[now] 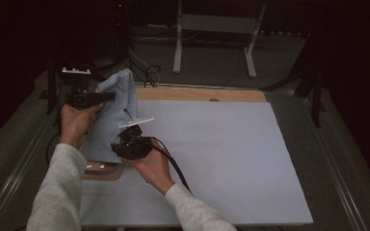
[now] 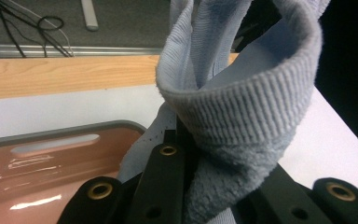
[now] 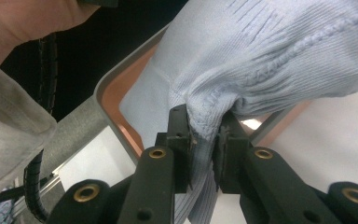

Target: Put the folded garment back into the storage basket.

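Grippers, left (image 1: 107, 96) and right (image 1: 125, 139), clamp blue garment (image 1: 115, 108) above pink tray (image 1: 101, 169).

White-topped table (image 1: 231, 159), pink tray (image 1: 101, 169)

- High view: overhead, facing forward and down across the table (image 1: 221, 159).
- Gripper views: close range, both sharing the blue garment (image 2: 242, 107) and pink tray (image 3: 121, 88).

Near the left edge of the white worktop (image 1: 231, 159), both grippers hold a pale blue garment (image 1: 113, 115) up off the surface. The left gripper (image 1: 103, 95) pinches its top; the right gripper (image 1: 125, 139) clamps its lower part, above a pinkish tray (image 1: 101, 169).
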Tool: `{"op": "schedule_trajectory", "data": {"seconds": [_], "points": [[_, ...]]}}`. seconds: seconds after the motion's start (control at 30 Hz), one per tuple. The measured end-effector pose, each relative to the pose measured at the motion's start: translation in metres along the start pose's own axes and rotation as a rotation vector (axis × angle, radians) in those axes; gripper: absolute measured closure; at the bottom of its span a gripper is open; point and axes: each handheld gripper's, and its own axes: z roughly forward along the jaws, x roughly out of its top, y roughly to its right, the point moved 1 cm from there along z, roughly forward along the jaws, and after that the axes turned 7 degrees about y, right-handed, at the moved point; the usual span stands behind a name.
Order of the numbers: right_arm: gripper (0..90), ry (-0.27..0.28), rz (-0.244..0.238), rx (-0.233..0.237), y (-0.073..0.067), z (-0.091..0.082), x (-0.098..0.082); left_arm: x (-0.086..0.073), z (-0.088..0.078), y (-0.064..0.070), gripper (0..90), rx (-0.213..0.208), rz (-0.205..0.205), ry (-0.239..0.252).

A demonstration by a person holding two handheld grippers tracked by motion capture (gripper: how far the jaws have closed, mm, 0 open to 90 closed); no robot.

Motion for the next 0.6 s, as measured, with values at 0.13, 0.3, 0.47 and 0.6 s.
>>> {"op": "schedule_trajectory", "data": {"seconds": [0.13, 0.3, 0.47, 0.6], "points": [[79.3, -0.012, 0.006, 0.003, -0.002, 0.004, -0.001, -0.001, -0.001, -0.001, 86.9, 0.009, 0.003, -0.004], [79.3, -0.021, 0.009, 0.004, -0.003, 0.007, -0.002, -0.001, -0.003, -0.004, 87.0, 0.013, 0.003, -0.003], [79.2, -0.020, 0.014, 0.009, -0.003, 0.011, -0.001, -0.001, -0.005, -0.005, 86.9, 0.018, 0.004, -0.003], [79.2, -0.018, 0.013, 0.011, -0.005, 0.013, 0.000, -0.002, -0.006, -0.006, 86.9, 0.019, 0.002, 0.002]]}}
